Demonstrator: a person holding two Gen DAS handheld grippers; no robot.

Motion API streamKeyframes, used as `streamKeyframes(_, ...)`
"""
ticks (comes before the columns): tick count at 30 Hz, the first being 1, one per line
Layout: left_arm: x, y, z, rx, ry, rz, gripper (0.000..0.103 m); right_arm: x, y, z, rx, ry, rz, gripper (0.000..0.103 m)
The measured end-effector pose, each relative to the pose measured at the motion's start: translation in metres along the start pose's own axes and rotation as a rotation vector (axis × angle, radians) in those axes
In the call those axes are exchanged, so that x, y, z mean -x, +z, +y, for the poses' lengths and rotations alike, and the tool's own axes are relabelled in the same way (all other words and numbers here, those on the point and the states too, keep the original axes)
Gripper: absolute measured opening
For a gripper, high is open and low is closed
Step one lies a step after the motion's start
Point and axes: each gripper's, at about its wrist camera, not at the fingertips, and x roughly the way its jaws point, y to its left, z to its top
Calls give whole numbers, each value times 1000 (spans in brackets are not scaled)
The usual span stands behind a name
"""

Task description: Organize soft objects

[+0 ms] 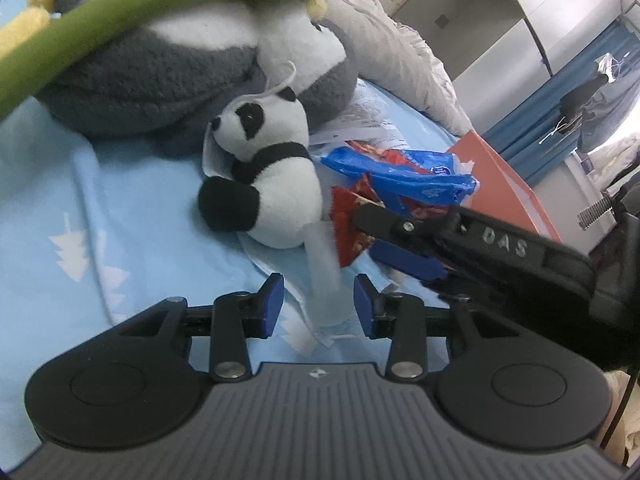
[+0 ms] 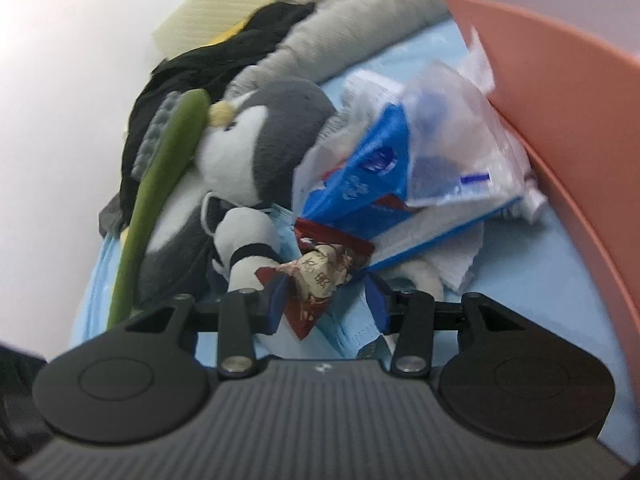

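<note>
A small panda plush (image 1: 276, 184) lies on the light blue sheet (image 1: 120, 208), against a big grey and white penguin plush (image 1: 168, 76) with a green scarf (image 1: 120, 12). My left gripper (image 1: 319, 305) is just in front of the panda. A pale translucent strip (image 1: 326, 276) hangs between its blue pads without touching either, so it is open. My right gripper (image 2: 326, 306) reaches in from the right beside the panda (image 2: 248, 248), shut on a crumpled red wrapper (image 2: 320, 280) near its fingertips. In the left wrist view the wrapper (image 1: 350, 232) stands upright between those fingers.
A blue snack packet (image 1: 404, 178) and clear plastic bags (image 2: 452, 140) are piled behind the wrapper. An orange box (image 2: 560, 120) stands to the right. A grey blanket (image 1: 400, 60) and a dark garment (image 2: 240, 52) lie beyond the penguin (image 2: 260, 140).
</note>
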Motion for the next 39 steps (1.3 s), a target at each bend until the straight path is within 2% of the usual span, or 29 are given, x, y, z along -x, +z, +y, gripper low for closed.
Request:
streamKeyframes(1, -2, -1, -1, -1, 0, -4, 44, -3, 1, -2, -23, 9, 9, 47)
streamKeyframes(6, -11, -2, -4, 7, 10, -10, 29, -13, 4, -7, -89, 45, 35, 47)
streamKeyframes(8, -11, -2, -5, 2, 11, -14, 20, -12, 5, -5, -85, 44, 27, 46)
streamKeyframes(11, -11, -3, -12, -22, 22, -22, 17, -10, 5, -3, -65, 50, 28, 36)
streamKeyframes(16, -6, -6, -18, -30, 44, -26, 15, 2, 4, -1, -43, 54, 20, 31)
streamKeyframes(29, 31, -22, -37, -55, 79, -22, 14, 51, -11, 5, -12, 40, 3, 27)
streamKeyframes(39, 70, -50, -48, -54, 103, 28, 14, 105, -28, 16, 55, -10, -14, 26)
